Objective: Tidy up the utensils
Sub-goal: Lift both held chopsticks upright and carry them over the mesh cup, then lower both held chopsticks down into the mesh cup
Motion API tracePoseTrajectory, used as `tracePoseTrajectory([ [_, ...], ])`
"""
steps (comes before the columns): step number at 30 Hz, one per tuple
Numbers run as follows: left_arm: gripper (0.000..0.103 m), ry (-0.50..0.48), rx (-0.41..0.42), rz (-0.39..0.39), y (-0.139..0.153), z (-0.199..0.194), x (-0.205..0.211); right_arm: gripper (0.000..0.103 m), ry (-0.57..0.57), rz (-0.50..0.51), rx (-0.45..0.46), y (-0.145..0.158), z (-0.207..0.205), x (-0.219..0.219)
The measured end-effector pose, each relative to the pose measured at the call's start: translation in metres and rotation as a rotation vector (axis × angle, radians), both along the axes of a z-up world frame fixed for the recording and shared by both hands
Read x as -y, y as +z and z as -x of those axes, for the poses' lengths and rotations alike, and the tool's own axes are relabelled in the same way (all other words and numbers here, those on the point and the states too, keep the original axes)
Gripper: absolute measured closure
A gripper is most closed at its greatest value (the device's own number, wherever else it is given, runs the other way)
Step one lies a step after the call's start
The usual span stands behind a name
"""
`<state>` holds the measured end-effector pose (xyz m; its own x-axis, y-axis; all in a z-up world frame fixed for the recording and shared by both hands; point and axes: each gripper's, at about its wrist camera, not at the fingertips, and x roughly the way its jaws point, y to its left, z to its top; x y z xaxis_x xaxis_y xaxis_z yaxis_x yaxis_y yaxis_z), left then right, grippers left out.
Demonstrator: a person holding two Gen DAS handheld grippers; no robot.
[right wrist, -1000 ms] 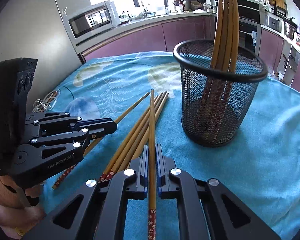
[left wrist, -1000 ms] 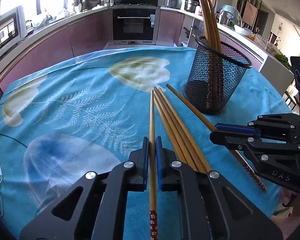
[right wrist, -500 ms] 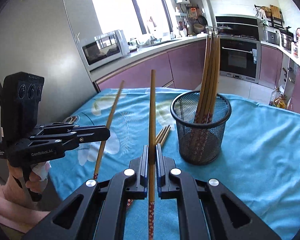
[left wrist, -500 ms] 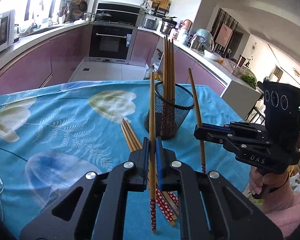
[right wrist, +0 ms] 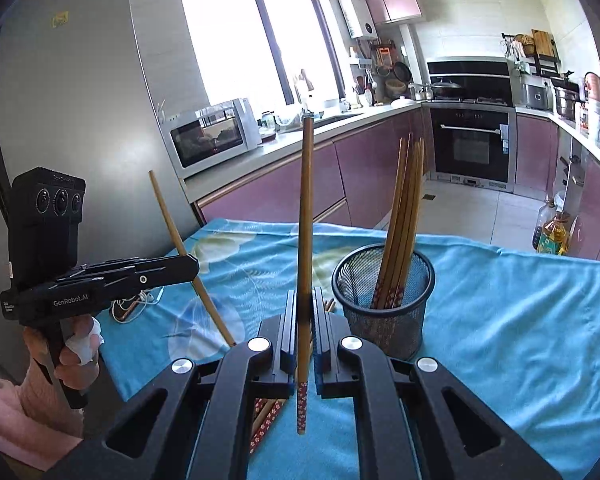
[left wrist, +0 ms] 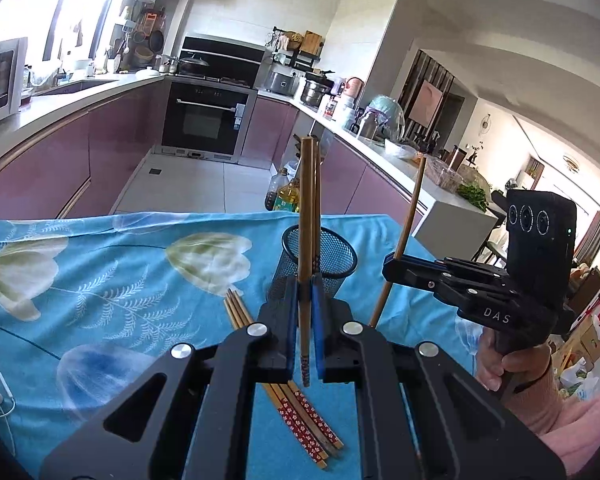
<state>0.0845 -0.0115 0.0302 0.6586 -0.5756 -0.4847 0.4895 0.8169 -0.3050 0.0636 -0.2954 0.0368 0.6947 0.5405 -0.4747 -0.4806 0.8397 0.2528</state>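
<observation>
a kitchen with mauve cabinets, an oven and a microwave by the window surrounds a tabletop under a blue flowered cloth. on it stands a black mesh cup with several chopsticks leaning upright inside, and beside the cup a few loose chopsticks lie flat, their red patterned ends toward the person.

the left tool is clamped on a single chopstick, gripped low down near its patterned end so the long shaft stands almost upright, pointing away and up. the right tool is likewise clamped on its own chopstick, also held near the decorated end and nearly vertical. both are clear of the cloth. each tool shows in the other's view, side by side and apart.

the relation that matters: the cup lies ahead of and below both tools, its mouth open upward, while each held stick's long axis runs roughly upright. from the left tool the cup sits almost straight ahead, just behind the held stick; from the right tool it sits ahead and a little to the right. the right one looks slightly nearer, though the fisheye makes that unsure. i judge each stick needs carrying over the rim and lowering patterned end first, matching those already inside.
</observation>
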Motion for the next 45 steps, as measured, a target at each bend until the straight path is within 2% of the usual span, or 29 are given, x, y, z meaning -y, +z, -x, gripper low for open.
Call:
tracePoseTrajectory([
  [6, 0.096, 0.001, 0.044, 0.04, 0.023, -0.014, 0.01, 0.097, -0.035, -0.002, 0.041, 0.019, -0.01, 0.01],
  [16, 0.096, 0.003, 0.118, 0.051, 0.063, -0.036, 0.03, 0.097, -0.079, 0.0, 0.115, 0.052, -0.03, 0.02],
  [25, 0.096, 0.01, 0.166, 0.02, 0.086, -0.051, 0.052, 0.097, -0.116, 0.005, 0.14, 0.065, -0.049, 0.021],
  [34, 0.096, 0.023, 0.116, -0.09, 0.066, -0.068, 0.075, 0.097, -0.142, 0.036, 0.077, 0.045, -0.071, 0.02],
  [45, 0.096, -0.027, 0.009, -0.192, 0.027, -0.099, 0.088, 0.097, -0.142, 0.096, -0.054, 0.013, -0.09, 0.019],
])
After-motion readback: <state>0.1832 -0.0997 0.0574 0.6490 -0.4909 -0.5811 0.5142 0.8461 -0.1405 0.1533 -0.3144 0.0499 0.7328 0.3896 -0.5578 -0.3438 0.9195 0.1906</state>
